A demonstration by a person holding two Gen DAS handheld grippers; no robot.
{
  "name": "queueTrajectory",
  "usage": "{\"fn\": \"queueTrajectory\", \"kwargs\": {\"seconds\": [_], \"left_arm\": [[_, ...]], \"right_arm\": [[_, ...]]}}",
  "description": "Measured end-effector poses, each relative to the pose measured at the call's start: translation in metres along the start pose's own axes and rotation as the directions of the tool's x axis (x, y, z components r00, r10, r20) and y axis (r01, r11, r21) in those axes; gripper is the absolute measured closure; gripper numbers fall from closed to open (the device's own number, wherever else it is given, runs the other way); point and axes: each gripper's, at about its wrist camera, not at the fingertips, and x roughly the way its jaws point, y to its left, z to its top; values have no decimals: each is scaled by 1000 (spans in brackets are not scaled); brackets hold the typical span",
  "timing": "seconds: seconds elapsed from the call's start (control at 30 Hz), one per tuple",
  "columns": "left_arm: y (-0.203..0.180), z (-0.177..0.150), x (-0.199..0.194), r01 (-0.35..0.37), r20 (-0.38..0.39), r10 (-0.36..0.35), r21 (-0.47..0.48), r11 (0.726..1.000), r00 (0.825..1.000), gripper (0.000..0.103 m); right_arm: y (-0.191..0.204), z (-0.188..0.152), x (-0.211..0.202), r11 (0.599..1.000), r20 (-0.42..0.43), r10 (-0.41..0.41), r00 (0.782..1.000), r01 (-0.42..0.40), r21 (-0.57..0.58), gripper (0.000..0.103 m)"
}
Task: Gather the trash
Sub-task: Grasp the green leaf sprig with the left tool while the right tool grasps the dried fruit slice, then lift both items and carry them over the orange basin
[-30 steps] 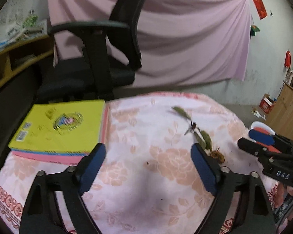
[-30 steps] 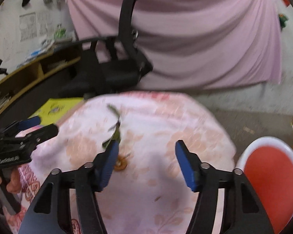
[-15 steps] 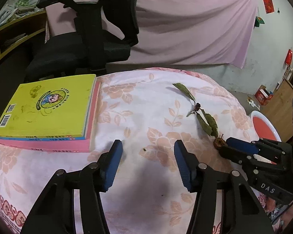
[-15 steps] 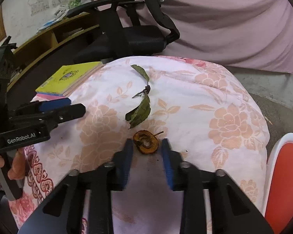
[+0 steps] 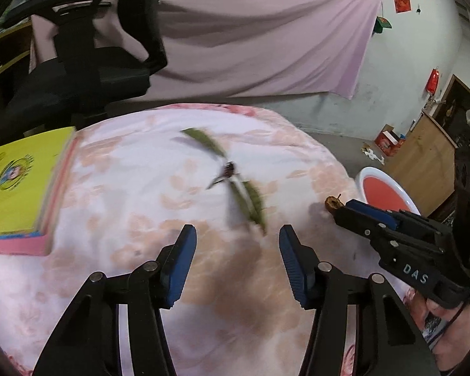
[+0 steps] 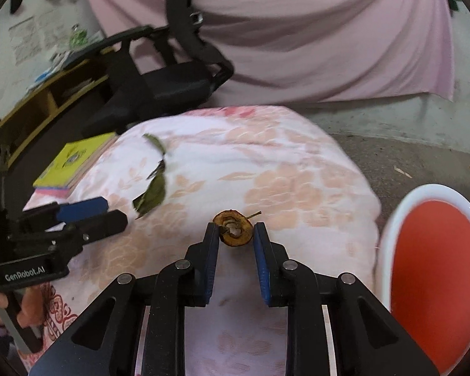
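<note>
A dried brown fruit ring (image 6: 234, 228) with a short stem sits between the blue pads of my right gripper (image 6: 235, 235), which is shut on it just above the floral cloth (image 6: 297, 188). The ring shows in the left wrist view (image 5: 332, 203) at the right gripper's tips. A green leafy twig (image 5: 235, 181) lies on the cloth; it also shows in the right wrist view (image 6: 153, 188). My left gripper (image 5: 236, 235) is open and empty, just short of the twig's near end.
A yellow book on a pink one (image 5: 18, 188) lies at the cloth's left. A red bin with a white rim (image 6: 435, 275) stands right of the table. A black office chair (image 5: 87, 62) stands behind. A pink curtain hangs at the back.
My right gripper closed on the fruit ring and lifted it slightly. My left gripper moved right toward the twig and stayed open.
</note>
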Motion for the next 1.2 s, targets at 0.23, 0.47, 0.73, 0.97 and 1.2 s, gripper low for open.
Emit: {"fn": "queueTrajectory", "kwargs": {"seconds": [0.23,0.47,0.73,0.97,1.2], "left_arm": [[-10,16,19,-73,-27,72,-28,997,997,68],[-6,16,26,-142,-58,140,-34,989,988,101],[-27,8,2,-177,33,176,12,984,984,102],[-56,5,-37,-181,204,164,66,981,965,102],[-102,5,-76,-159,375,88,163,974,923,102]], "right_arm": [[-6,-1,-3,999,18,16,1000,-17,30,82],[-9,-3,-8,999,39,29,999,-30,34,82],[-19,-5,-25,995,130,49,990,-60,82,82],[-19,-11,-55,994,300,64,952,-87,63,82],[-21,-22,-100,997,537,55,842,-71,10,82]]}}
